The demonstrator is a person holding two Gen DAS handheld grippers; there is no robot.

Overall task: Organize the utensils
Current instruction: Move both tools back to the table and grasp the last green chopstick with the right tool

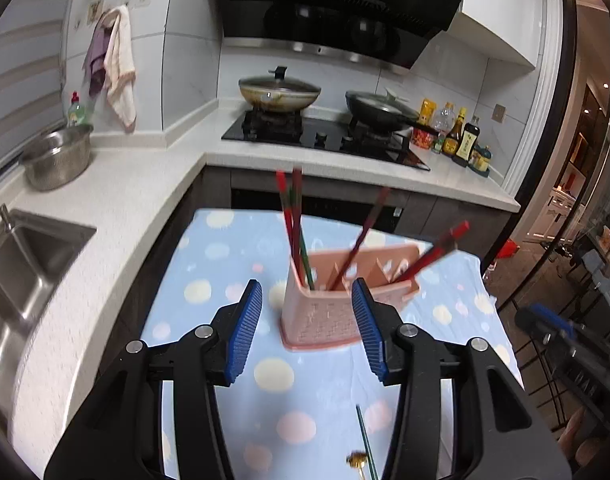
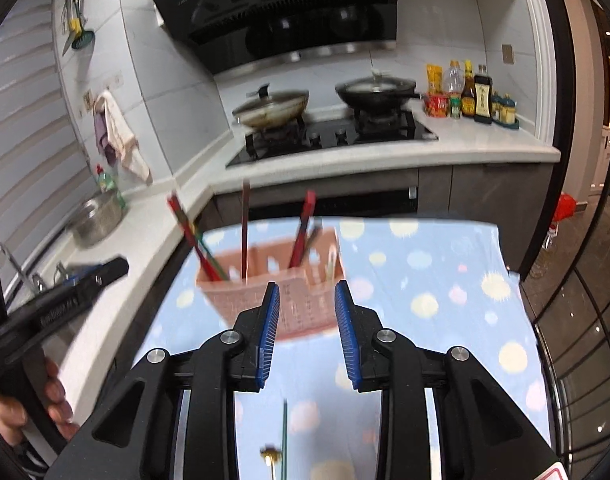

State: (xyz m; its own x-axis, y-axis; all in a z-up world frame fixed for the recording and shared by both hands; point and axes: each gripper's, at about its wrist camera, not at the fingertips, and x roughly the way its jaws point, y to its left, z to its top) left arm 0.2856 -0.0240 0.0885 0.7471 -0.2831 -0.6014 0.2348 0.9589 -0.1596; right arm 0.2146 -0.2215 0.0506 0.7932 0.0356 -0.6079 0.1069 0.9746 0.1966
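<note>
A pink utensil holder [image 1: 337, 300] stands on the blue dotted cloth [image 1: 225, 264], with several red chopsticks [image 1: 291, 224] leaning in its compartments. My left gripper [image 1: 307, 304] is open and empty, hovering just in front of the holder. A green chopstick [image 1: 365, 444] and a gold utensil tip [image 1: 357, 460] lie on the cloth near the bottom edge. In the right wrist view the holder [image 2: 301, 300] with its chopsticks [image 2: 303, 232] sits just beyond my right gripper [image 2: 307, 306], which is open and empty. The green chopstick [image 2: 284, 436] and gold tip [image 2: 270, 456] lie below it.
A white counter [image 1: 117, 200] wraps the left side with a sink [image 1: 21, 264] and a steel bowl [image 1: 57, 156]. Behind are a hob [image 1: 321, 136] with two pans and sauce bottles [image 1: 461, 136]. The left gripper's body [image 2: 61, 304] shows at left in the right wrist view.
</note>
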